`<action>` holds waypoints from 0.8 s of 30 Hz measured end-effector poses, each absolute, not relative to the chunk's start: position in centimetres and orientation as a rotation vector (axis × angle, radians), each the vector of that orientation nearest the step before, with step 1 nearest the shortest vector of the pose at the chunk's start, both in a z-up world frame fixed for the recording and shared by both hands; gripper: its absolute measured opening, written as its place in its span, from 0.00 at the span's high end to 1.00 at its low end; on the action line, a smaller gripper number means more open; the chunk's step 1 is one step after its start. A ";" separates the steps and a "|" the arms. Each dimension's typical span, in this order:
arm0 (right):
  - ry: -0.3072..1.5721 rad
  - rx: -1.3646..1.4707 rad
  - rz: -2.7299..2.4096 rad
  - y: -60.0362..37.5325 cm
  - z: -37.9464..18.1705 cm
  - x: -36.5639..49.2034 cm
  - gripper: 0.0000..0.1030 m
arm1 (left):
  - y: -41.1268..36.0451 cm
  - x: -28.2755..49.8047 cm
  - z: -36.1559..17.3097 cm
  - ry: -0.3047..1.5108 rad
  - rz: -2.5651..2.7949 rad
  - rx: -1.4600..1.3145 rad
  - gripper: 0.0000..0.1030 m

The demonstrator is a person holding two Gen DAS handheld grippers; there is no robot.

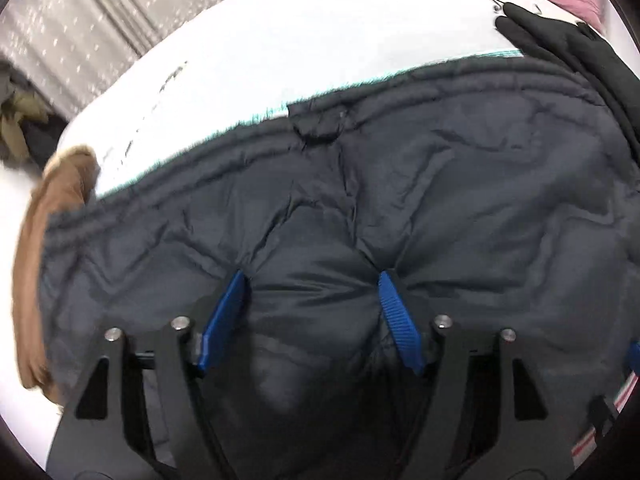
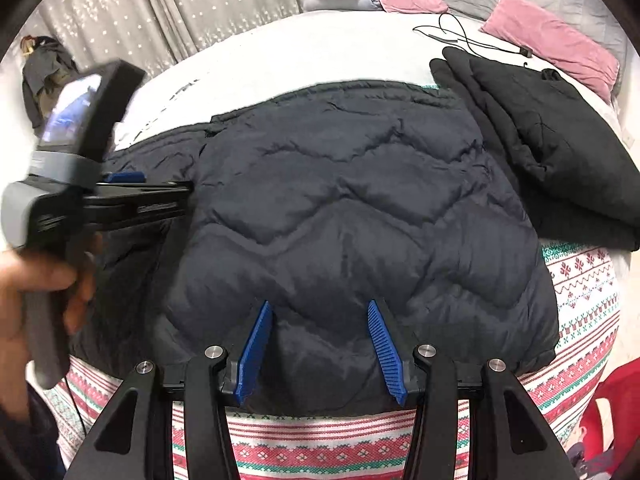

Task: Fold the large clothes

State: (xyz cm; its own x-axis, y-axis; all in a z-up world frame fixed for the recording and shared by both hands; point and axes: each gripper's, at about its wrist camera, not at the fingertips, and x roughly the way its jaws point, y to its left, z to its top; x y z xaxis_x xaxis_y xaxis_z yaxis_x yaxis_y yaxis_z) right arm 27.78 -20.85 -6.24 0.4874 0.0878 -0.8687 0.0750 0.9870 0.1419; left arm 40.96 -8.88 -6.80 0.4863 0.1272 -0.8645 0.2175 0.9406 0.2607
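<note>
The dark quilted jacket (image 2: 352, 232) lies folded on the patterned blanket (image 2: 580, 292), just left of a folded black garment (image 2: 552, 148). The left gripper (image 1: 312, 276) and right gripper (image 2: 318, 304) both press spread-open fingers into it, clasping nothing. I judge the slippery padding could spring back and undo the fold once pressure lifts.

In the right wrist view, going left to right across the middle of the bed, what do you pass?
Person's hand on the left gripper → dark quilted jacket, spread flat → folded black garment → patterned blanket at the bed's right edge.
</note>
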 end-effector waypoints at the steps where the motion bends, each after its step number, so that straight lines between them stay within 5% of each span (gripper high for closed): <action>1: 1.065 0.161 0.003 -20.8 -6.3 27.7 0.50 | -9.0 40.7 -7.1 1.056 -0.056 0.373 0.31; 13: 1.059 0.123 -0.023 -20.5 -6.1 28.0 0.45 | -9.0 43.8 -4.3 1.092 -0.065 0.331 0.31; 24: 1.054 0.104 -0.038 -20.3 -6.0 28.3 0.45 | -8.9 48.1 -8.9 1.135 0.011 0.373 0.31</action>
